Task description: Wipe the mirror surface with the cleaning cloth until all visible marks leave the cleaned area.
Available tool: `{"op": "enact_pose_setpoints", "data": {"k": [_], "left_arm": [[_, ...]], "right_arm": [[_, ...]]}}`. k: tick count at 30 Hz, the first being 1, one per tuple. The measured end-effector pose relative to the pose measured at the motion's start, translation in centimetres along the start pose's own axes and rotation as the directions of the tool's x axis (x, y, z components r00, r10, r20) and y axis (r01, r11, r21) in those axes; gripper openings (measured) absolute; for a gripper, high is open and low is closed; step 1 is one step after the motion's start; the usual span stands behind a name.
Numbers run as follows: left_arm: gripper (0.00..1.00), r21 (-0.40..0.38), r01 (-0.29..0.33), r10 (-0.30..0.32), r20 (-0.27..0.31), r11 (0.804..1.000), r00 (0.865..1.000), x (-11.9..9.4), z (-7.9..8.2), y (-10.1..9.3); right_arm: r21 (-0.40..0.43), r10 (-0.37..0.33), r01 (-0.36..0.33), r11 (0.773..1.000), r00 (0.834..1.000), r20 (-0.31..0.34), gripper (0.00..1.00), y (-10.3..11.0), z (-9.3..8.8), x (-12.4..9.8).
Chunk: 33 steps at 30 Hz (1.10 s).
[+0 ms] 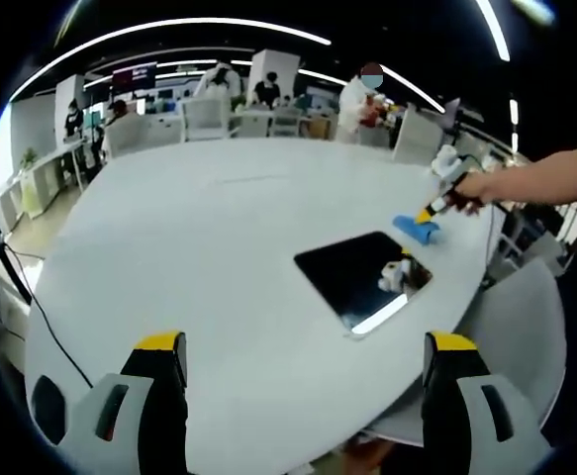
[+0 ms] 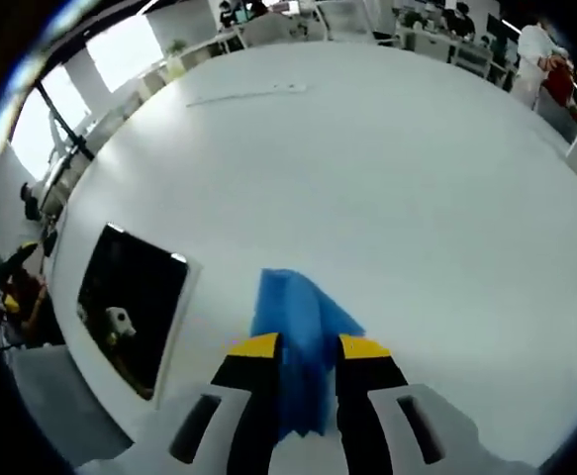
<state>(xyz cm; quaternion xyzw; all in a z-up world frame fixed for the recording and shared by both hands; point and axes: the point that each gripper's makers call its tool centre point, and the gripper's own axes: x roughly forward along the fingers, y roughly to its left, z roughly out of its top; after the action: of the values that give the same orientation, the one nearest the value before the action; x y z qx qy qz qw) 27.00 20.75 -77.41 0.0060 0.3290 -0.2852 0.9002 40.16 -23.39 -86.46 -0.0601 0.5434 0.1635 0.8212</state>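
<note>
We are gripping blue cloth [image 2: 303,346] in right hand-held gripper [image 2: 308,348], jaws closing on its fold, cloth resting on white bench [image 2: 387,178]. Mirror [image 2: 130,302] lying left of cloth in right gripper view, just beside, long axis running up frame.

Left hand-held gripper [image 1: 306,354] hanging wide open, holding nothing, well apart from mirror [image 1: 362,279]. Left gripper view showing cloth [image 1: 417,229] at upper right of mirror.

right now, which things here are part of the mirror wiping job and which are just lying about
Job:
mirror, flat on the white table
blue cloth, between the right claw jaws
left claw, open and empty

Lying about:
chairs
white strip on the table's far side
</note>
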Motion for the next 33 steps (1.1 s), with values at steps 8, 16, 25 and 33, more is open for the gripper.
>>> {"op": "enact_pose_setpoints", "data": {"k": [8, 16, 25, 33], "left_arm": [[1.0, -0.002, -0.001, 0.001, -0.005, 1.0, 1.0, 0.1, 0.0, -0.1], [1.0, -0.007, -0.001, 0.001, -0.013, 1.0, 1.0, 0.2, -0.6, 0.0], [1.0, -0.011, -0.004, 0.004, -0.012, 1.0, 1.0, -0.1, -0.9, -0.1], [1.0, 0.025, -0.027, 0.027, 0.015, 0.999, 1.0, 0.0, 0.0, 0.7]], "right_arm": [[0.0, -0.024, 0.024, 1.0, 1.0, -0.009, 0.1, -0.1, -0.9, 1.1], [-0.006, -0.045, 0.045, 0.999, 0.999, -0.016, 0.02, -0.5, -0.8, 1.1], [0.16, -0.033, 0.042, 0.986, 0.998, -0.058, 0.01, -0.6, -1.1, 0.5], [0.18, -0.019, 0.026, 0.983, 0.999, -0.042, 0.01, -0.8, -0.8, -0.4]]}}
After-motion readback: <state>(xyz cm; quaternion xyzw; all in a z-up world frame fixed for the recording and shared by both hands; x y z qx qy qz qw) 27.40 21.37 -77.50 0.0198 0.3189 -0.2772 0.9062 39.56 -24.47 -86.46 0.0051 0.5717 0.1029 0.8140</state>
